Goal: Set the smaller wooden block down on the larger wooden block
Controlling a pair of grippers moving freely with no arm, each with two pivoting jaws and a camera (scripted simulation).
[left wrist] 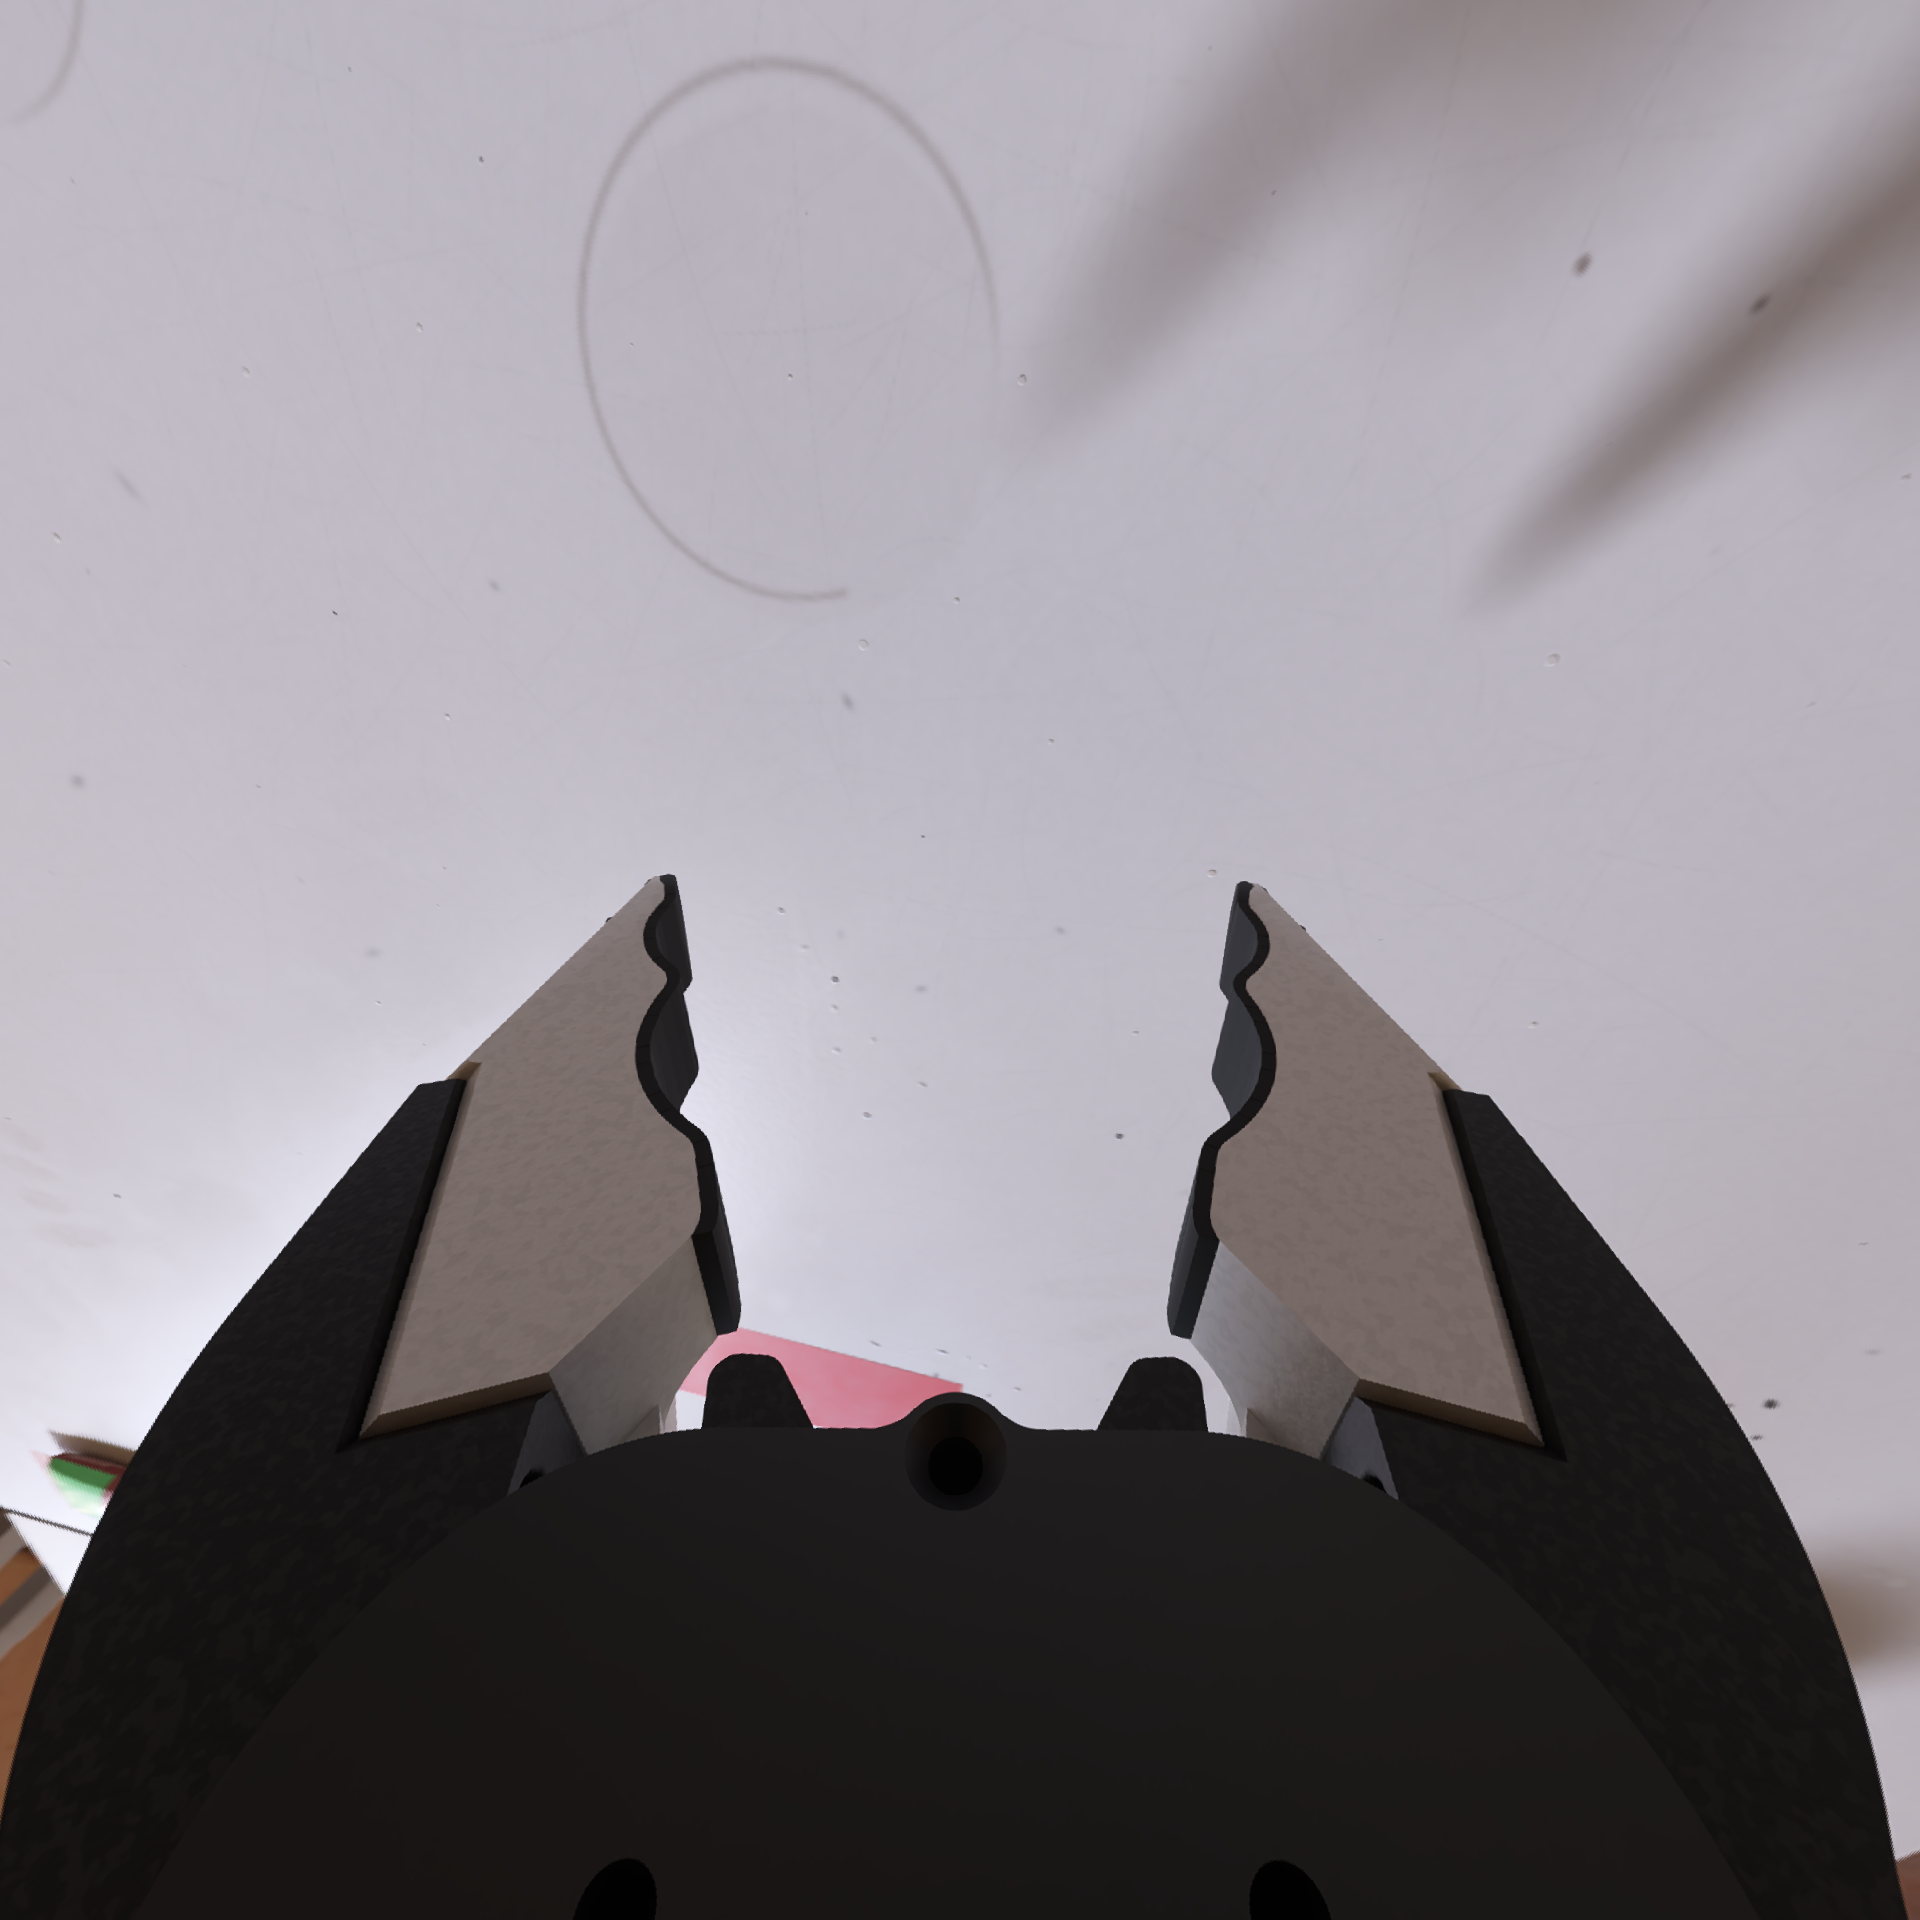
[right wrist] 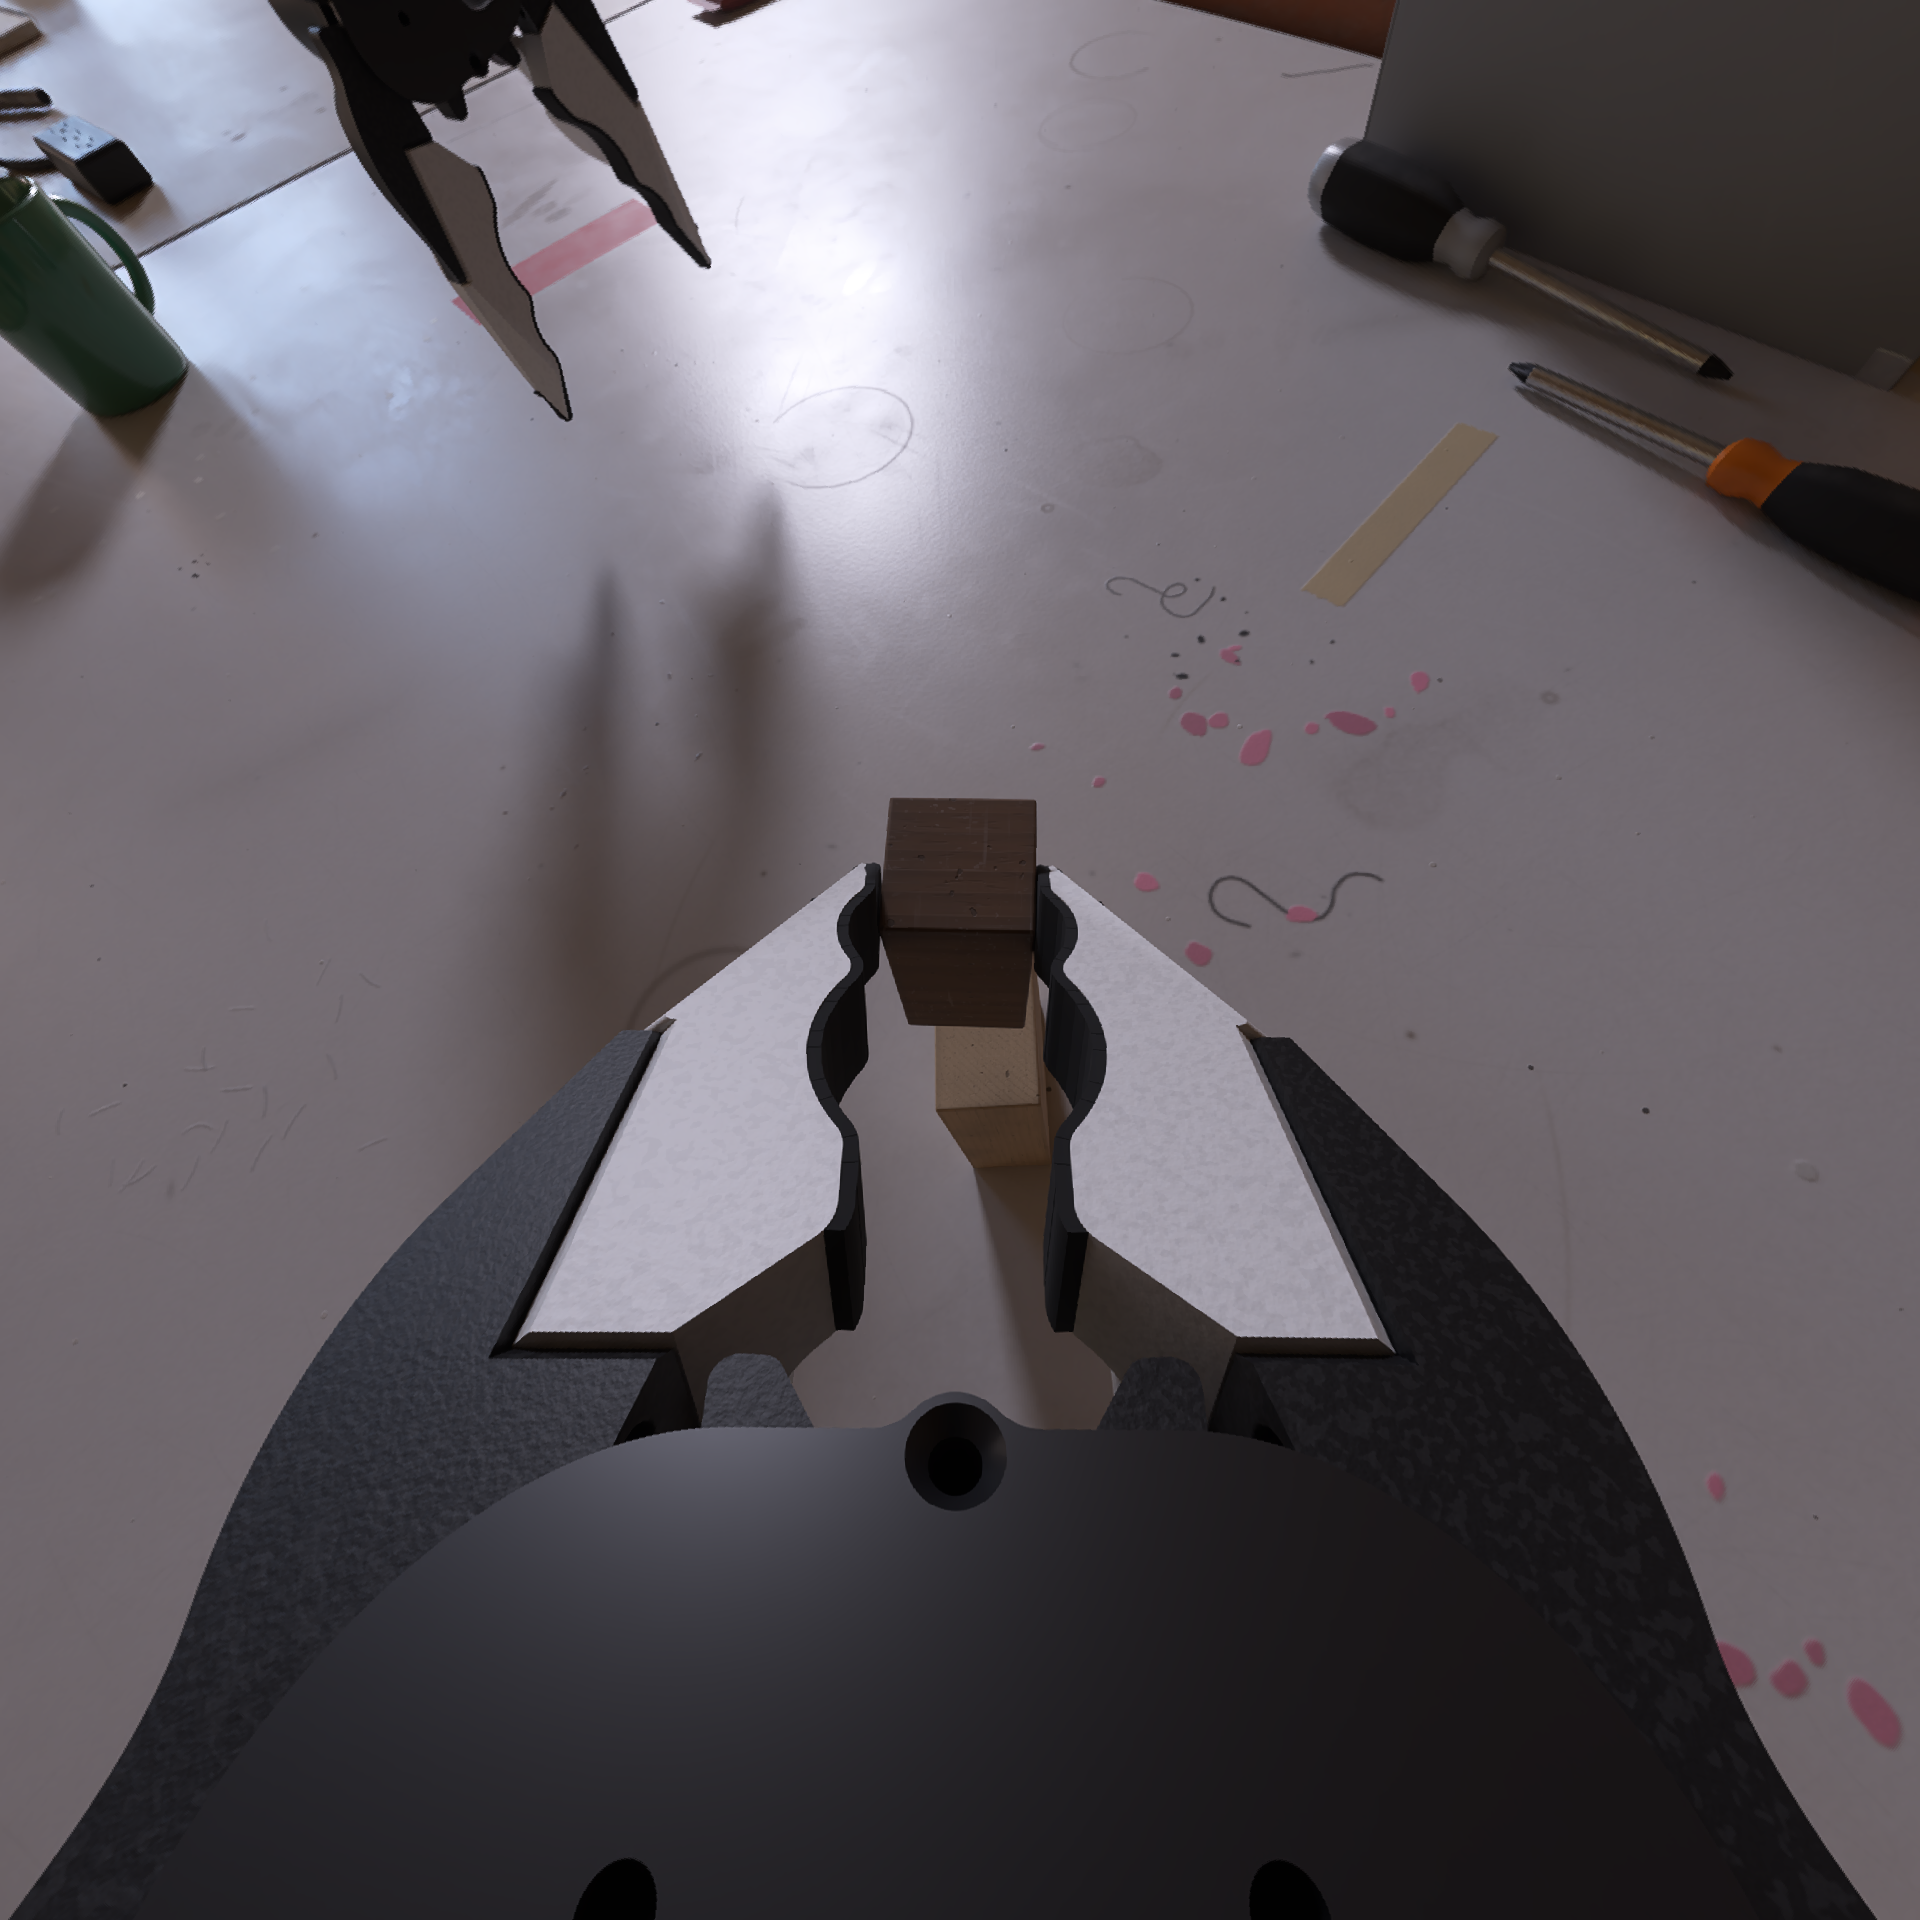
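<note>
Right gripper (right wrist: 958, 883): jaws clamped on the dark brown wooden block (right wrist: 961, 894), held at the fingertips, clear of the table (right wrist: 416, 831).

Pale wooden block (right wrist: 989, 1101): on the table directly below and just behind the dark one, partly hidden by it; whether the two touch cannot be told.

Left gripper (right wrist: 634, 332): well apart from the blocks, hanging above the table, jaws wide apart and holding nothing; the same shows in its own view (left wrist: 956, 883).

Table, further items: green mug (right wrist: 73, 301) at far left; two screwdrivers, one black-handled (right wrist: 1455, 234), one orange-and-black (right wrist: 1766, 478), at right; beige tape strip (right wrist: 1397, 514); pink tape strip (right wrist: 577, 249); pink paint spots (right wrist: 1257, 746).
</note>
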